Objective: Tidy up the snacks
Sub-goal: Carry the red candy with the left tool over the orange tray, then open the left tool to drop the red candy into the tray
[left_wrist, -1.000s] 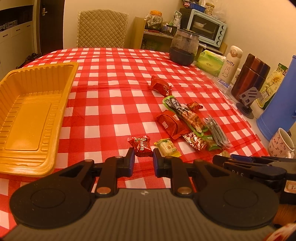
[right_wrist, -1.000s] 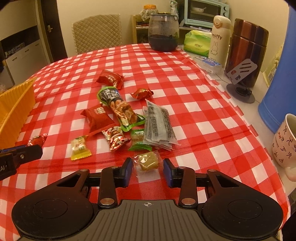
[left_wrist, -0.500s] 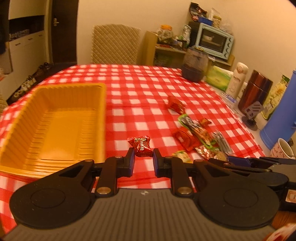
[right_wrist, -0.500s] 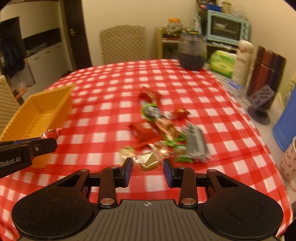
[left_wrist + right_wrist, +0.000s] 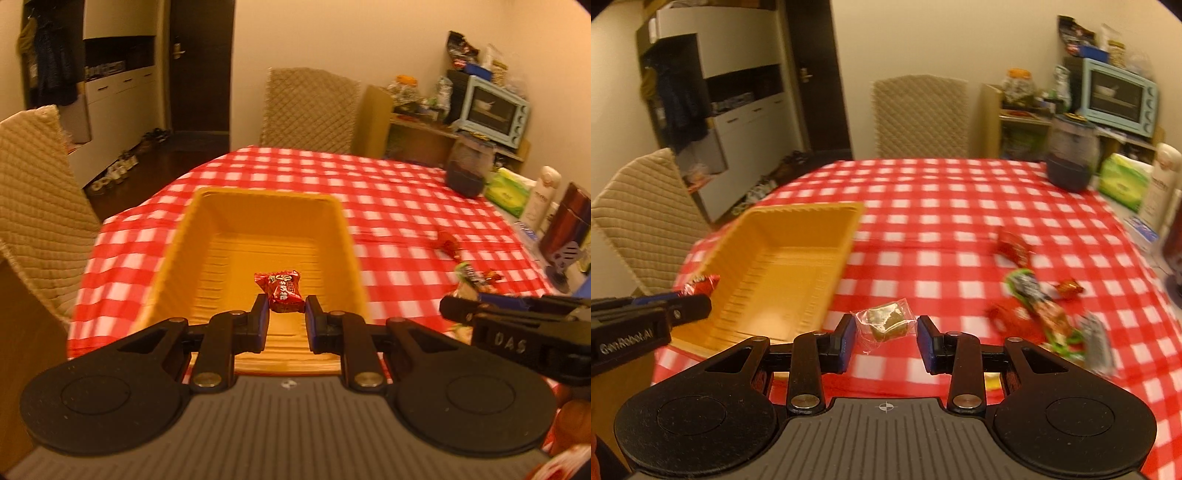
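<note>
- Your left gripper is clamped on the red wrapped candy, jaws narrow, with the candy sticking out past the fingertips.
- That candy hangs over the yellow tray, above the tray's near end; the bare ribbed floor lies straight ahead and below it.
- The tray's long axis runs directly away from your left gripper, toward the far edge of the table, so a plain release should land the candy inside; easing forward a little would put it nearer the middle.
- Your right gripper holds the clear-wrapped greenish sweet; the jaws stand wider apart than the left pair, and the grip looks to be on the crinkly wrapper edges, so it may be loose.
- That sweet is over the checked cloth, just beside the tray's right rim, not yet above the tray; the tray lies to its left and slightly ahead.
- The left gripper is the nearer of the two to a drop, so it should let go first, then clear out for the right to swing leftward over the rim.
- The remaining snacks lie in a loose cluster toward the table's right edge, well apart from the tray.
</note>
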`<action>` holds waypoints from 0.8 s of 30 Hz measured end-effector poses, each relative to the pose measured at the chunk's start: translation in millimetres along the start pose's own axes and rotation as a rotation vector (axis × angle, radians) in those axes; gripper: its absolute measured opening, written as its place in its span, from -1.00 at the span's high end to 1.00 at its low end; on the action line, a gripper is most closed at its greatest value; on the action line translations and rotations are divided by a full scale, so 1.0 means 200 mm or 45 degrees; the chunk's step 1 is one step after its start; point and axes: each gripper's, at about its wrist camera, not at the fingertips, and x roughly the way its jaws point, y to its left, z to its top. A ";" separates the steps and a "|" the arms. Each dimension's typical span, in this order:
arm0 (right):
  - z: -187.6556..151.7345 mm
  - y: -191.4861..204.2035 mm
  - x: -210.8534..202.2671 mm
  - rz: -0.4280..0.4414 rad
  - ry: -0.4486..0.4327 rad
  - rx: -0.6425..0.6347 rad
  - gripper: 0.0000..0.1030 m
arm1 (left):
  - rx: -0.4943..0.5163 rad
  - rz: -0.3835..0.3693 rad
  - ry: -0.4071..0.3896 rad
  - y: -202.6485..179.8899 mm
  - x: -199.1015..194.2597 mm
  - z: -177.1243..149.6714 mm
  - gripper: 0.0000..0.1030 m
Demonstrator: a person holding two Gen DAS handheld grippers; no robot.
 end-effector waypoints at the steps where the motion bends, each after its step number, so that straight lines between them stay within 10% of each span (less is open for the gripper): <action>1: 0.01 0.02 0.02 0.011 0.002 -0.009 0.29 | -0.003 0.011 0.007 0.03 0.00 0.00 0.65; 24: 0.07 0.26 0.29 0.097 0.079 -0.068 0.29 | -0.031 0.006 0.101 0.28 0.23 0.01 0.55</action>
